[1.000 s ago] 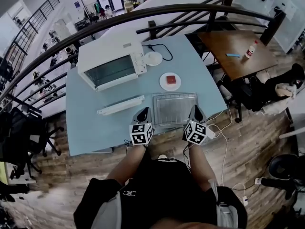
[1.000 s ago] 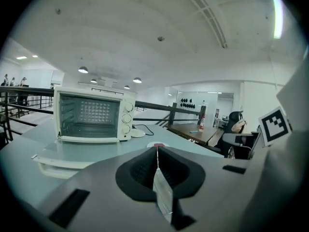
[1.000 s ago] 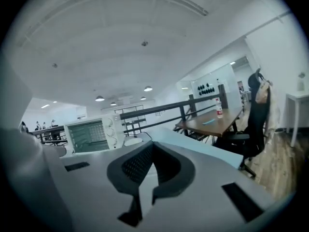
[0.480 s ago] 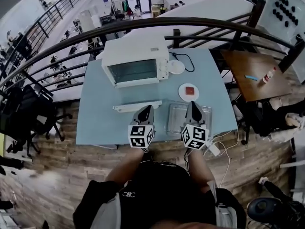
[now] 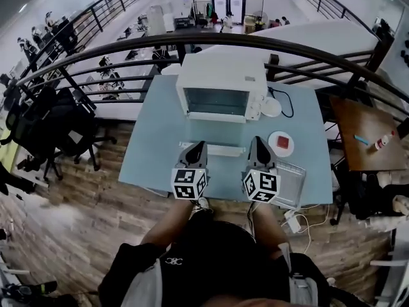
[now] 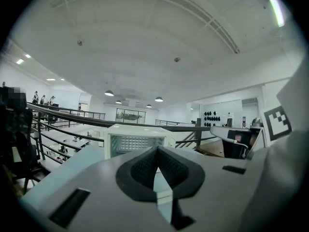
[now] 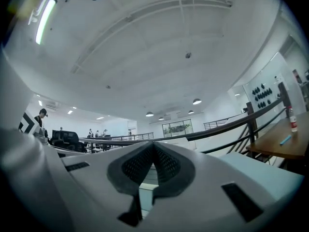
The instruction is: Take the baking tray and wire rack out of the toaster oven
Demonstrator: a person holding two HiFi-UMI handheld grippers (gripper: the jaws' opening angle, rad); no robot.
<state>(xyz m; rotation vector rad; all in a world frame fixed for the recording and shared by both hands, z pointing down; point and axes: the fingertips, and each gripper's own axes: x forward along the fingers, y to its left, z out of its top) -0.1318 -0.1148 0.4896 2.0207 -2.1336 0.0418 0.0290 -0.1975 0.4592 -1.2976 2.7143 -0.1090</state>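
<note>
At the near edge of the pale blue table (image 5: 152,147), the left gripper (image 5: 197,144) and the right gripper (image 5: 257,140) were held side by side above the tabletop, both pointing toward the toaster oven (image 5: 220,85). Each gripper's ribbed pads (image 6: 144,167) were pressed together with nothing between them. Just right of the right gripper, the metal baking tray (image 5: 292,183) lay flat on the table by its front edge, well apart from the oven. The wire rack could not be told apart from it. Beyond the tray stood a small plate (image 5: 281,143) bearing a red piece. A long white bar (image 5: 212,149) lay crosswise between the grippers and the oven's open front. Farthest back ran a dark railing (image 5: 192,40).
</note>
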